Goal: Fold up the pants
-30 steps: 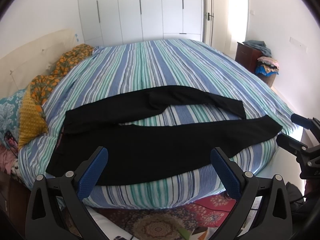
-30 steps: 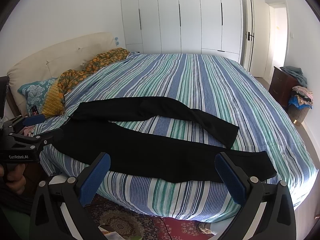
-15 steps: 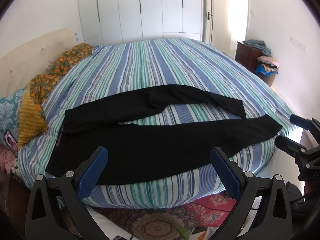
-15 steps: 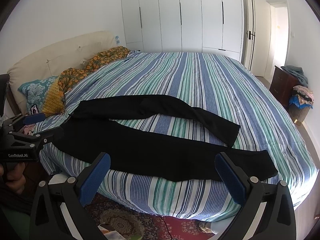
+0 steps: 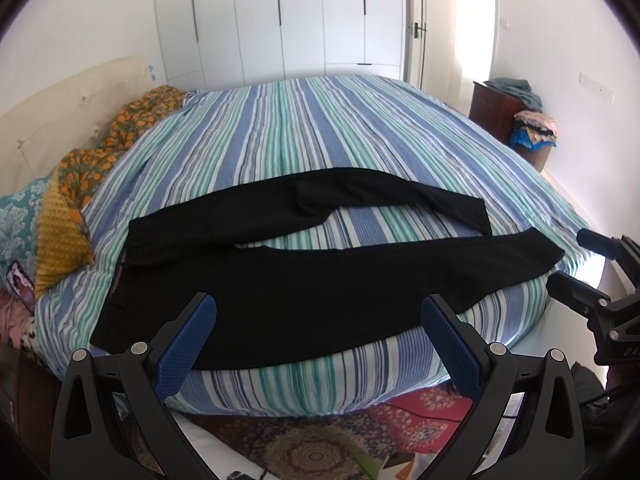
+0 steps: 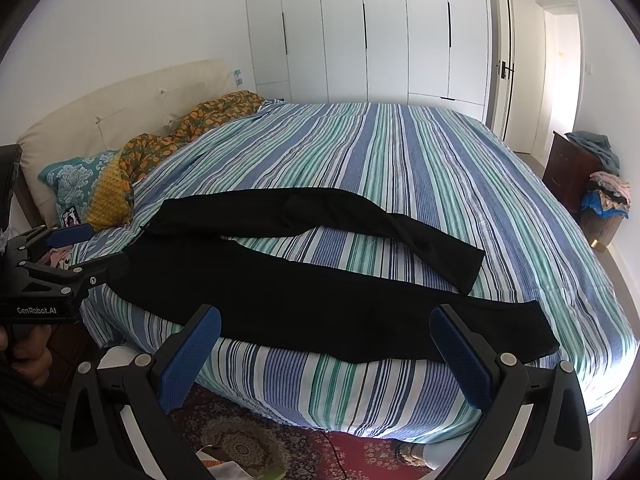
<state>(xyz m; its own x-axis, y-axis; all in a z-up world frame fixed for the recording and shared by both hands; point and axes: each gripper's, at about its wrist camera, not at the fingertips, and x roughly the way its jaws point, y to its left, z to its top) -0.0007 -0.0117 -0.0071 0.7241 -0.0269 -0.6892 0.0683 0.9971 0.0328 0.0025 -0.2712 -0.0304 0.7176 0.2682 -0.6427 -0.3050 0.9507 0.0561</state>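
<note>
Black pants (image 5: 304,280) lie spread flat near the front edge of a striped bed (image 5: 320,136), waist at the left, legs parted and pointing right; the far leg bends. They also show in the right wrist view (image 6: 304,292). My left gripper (image 5: 318,336) is open and empty, held off the bed's front edge before the near leg. My right gripper (image 6: 326,350) is open and empty, also off the front edge. The right gripper shows at the right edge of the left wrist view (image 5: 576,264), beside the near leg's cuff. The left gripper shows at the left of the right wrist view (image 6: 80,252), by the waist.
Pillows and an orange patterned blanket (image 5: 100,148) lie at the bed's left by the headboard. A phone (image 5: 18,284) lies there too. A patterned rug (image 5: 320,448) covers the floor below. A dark cabinet with clothes (image 5: 508,112) stands at the right wall. White wardrobes (image 5: 280,20) stand behind.
Both grippers have edged slightly nearer the bed. The pants have not moved.
</note>
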